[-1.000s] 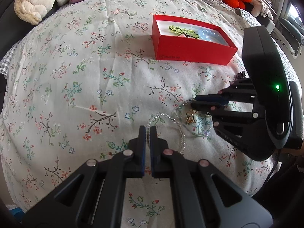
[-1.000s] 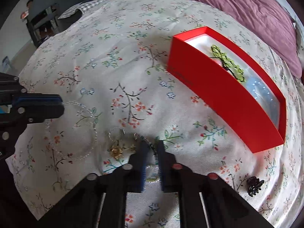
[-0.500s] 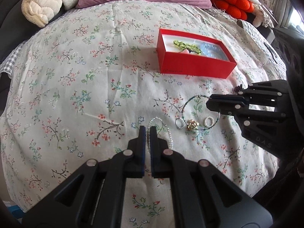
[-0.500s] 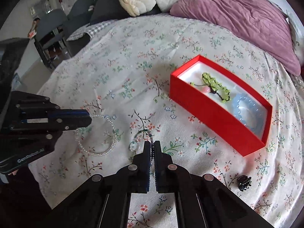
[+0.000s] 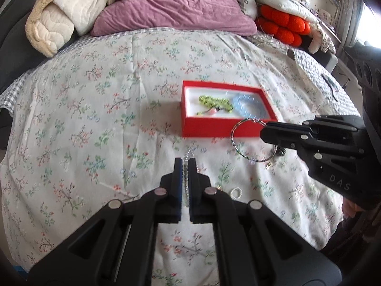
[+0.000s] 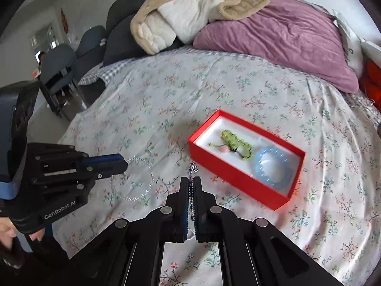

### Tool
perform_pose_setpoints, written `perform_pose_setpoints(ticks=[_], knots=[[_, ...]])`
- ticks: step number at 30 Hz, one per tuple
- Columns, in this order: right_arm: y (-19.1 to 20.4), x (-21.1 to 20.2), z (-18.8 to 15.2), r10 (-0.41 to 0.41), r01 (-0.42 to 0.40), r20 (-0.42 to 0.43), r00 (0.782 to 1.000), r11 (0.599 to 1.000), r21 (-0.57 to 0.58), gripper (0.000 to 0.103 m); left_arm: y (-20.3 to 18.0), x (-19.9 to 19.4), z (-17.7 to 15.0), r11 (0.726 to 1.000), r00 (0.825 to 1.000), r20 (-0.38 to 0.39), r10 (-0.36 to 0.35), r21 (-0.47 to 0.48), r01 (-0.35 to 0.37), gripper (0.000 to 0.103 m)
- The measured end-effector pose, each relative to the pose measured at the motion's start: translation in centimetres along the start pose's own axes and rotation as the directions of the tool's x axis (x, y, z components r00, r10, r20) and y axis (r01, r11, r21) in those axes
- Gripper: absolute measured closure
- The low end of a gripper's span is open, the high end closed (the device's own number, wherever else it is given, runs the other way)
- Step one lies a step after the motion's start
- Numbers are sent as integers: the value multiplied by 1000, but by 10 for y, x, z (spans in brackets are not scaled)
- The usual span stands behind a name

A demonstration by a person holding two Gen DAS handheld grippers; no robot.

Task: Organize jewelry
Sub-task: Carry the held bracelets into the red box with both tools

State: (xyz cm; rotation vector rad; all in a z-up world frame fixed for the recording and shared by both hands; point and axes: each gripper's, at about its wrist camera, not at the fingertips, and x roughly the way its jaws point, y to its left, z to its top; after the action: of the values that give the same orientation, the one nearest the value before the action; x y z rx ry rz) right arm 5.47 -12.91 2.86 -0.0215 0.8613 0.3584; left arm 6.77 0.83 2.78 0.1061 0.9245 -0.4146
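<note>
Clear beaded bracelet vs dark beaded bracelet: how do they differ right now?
The clear beaded bracelet is pale and see-through, pinched by the left gripper. The dark beaded bracelet has dark beads and a metal clasp, pinched by the right gripper. Both are thin loops hanging off the floral bedsheet, outside the red box.

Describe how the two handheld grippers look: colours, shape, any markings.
Both are black plastic with two flat parallel fingers, blue pads and round silver pins. The left gripper reads "GenRobot.AI" in white and has a blue-trimmed body; the right gripper shows raised letters "DAS".
</note>
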Motion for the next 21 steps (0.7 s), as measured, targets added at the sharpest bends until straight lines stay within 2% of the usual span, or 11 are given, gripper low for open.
perform_pose_setpoints(ticks=[11, 18, 21], knots=[[-30, -18, 20, -53, 45, 73, 996, 993, 106, 100, -29, 15, 43, 991, 992, 77, -99, -86, 106, 98], [-57, -11, 28, -61, 41, 86, 994, 976, 212, 100, -37, 37, 64, 963, 973, 134, -190, -169, 211, 98], [-67, -2, 28, -58, 37, 78, 995, 968, 248, 100, -39, 55, 68, 948, 967, 136, -215, -207, 240, 98]])
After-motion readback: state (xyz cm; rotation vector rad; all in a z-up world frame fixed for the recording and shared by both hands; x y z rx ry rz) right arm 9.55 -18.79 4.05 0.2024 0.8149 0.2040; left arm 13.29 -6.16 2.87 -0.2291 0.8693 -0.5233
